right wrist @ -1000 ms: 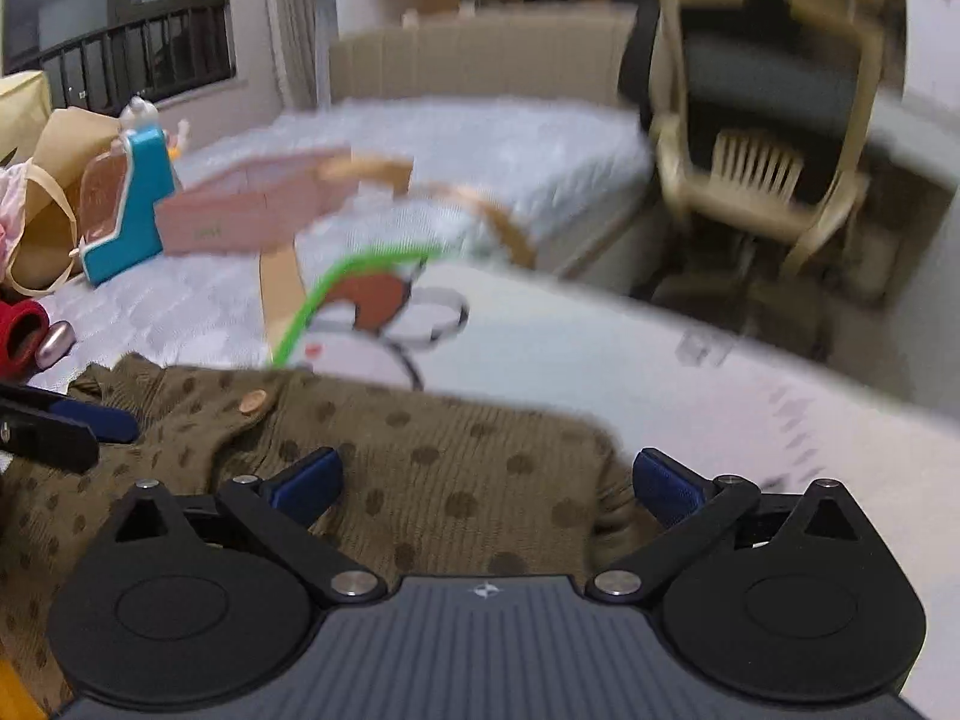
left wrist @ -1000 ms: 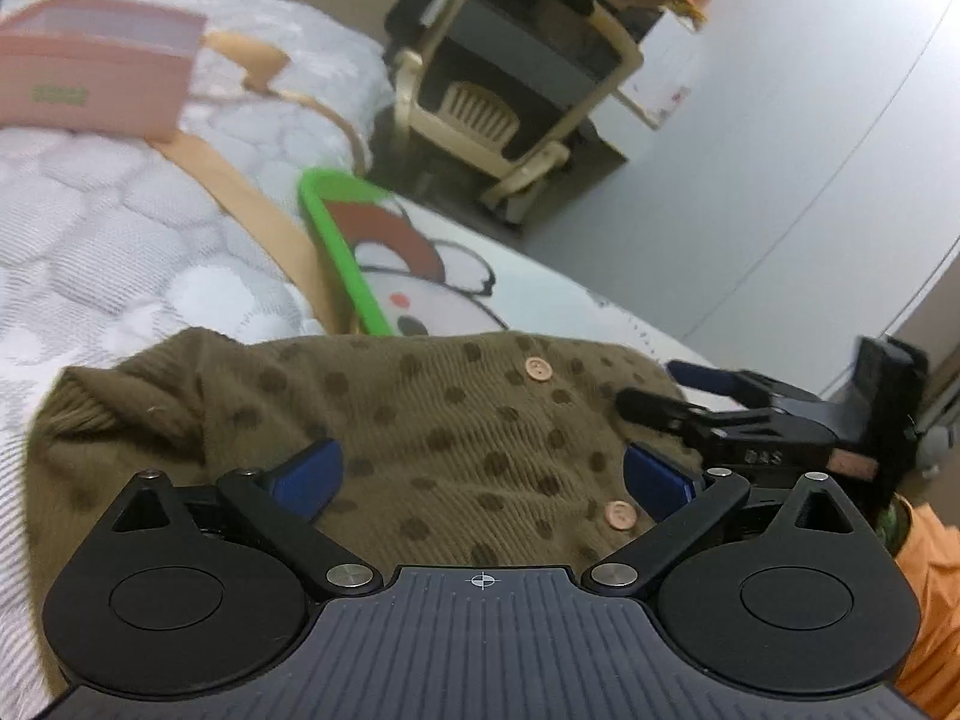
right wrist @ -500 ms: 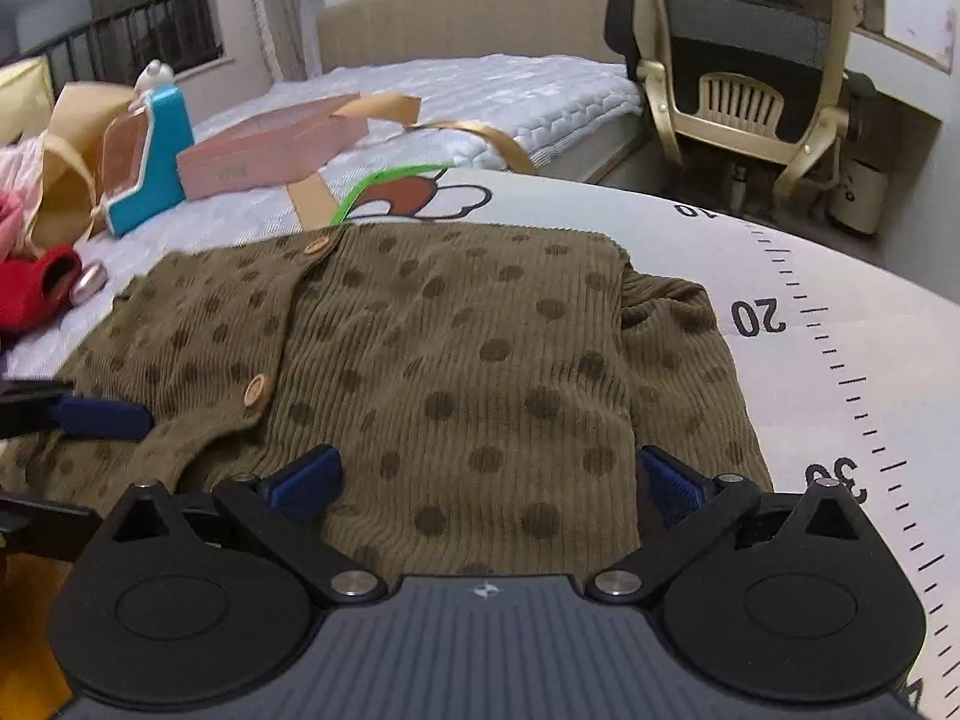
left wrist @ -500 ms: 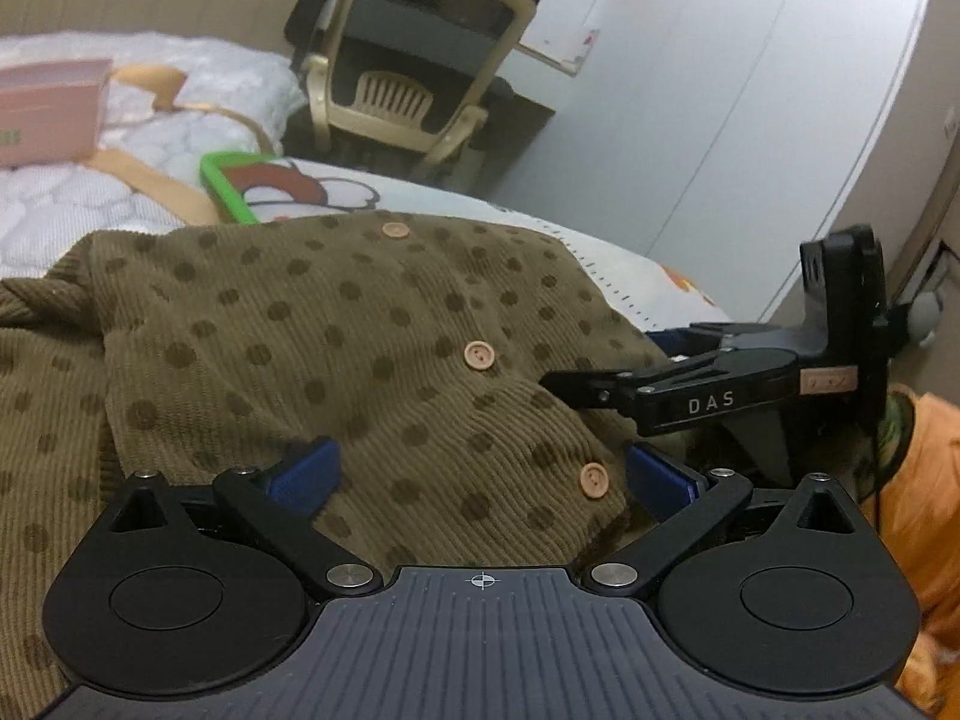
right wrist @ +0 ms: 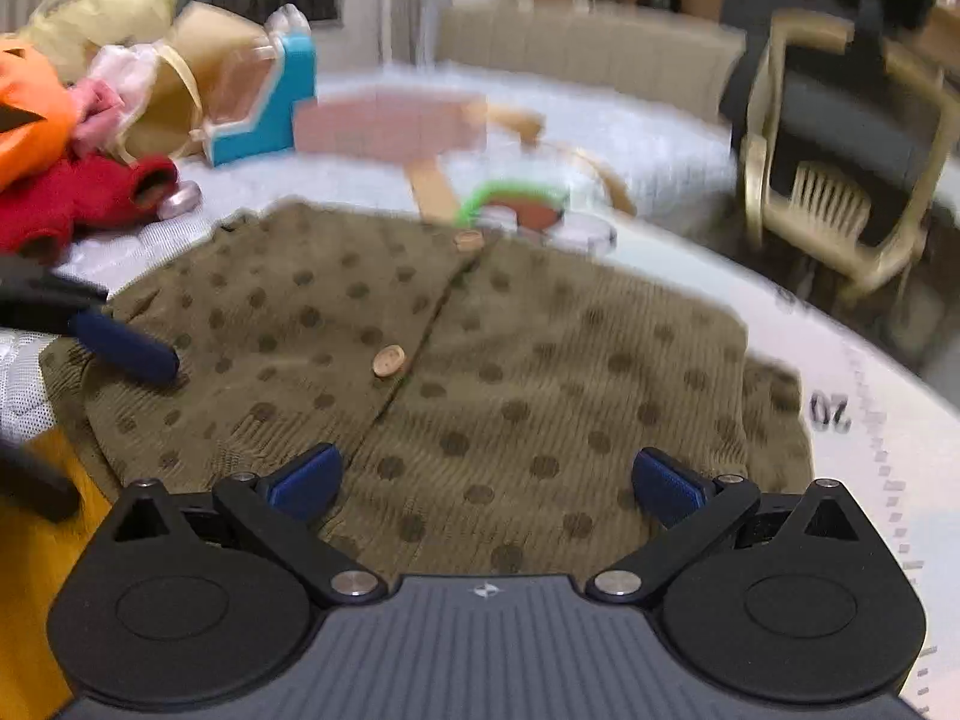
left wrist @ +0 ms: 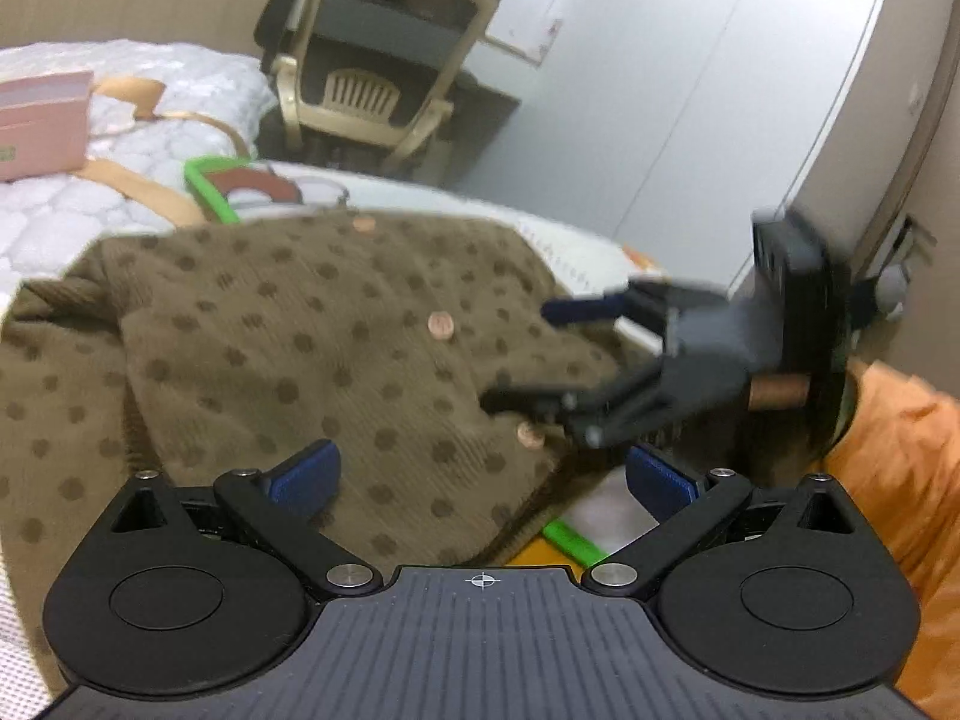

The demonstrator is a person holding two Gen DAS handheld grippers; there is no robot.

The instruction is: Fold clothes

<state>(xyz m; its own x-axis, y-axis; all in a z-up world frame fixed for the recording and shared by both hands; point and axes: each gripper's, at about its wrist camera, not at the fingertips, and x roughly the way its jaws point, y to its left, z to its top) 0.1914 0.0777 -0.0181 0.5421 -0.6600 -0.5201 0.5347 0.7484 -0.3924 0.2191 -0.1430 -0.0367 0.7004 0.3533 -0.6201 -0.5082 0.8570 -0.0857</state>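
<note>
Half a second ago our right claw (left wrist: 522,354) lay low beside the cardigan's (left wrist: 312,354) hem; now, in the left view, it has lifted and reached in over the button row, jaws spread and holding nothing. Our left claw (left wrist: 477,477) is likewise released, with the cardigan spread flat on the mat (right wrist: 690,276) just ahead of both and its near corner under the left claw's fingers. We judge the garment is laid out and the first fold is about to start.
</note>
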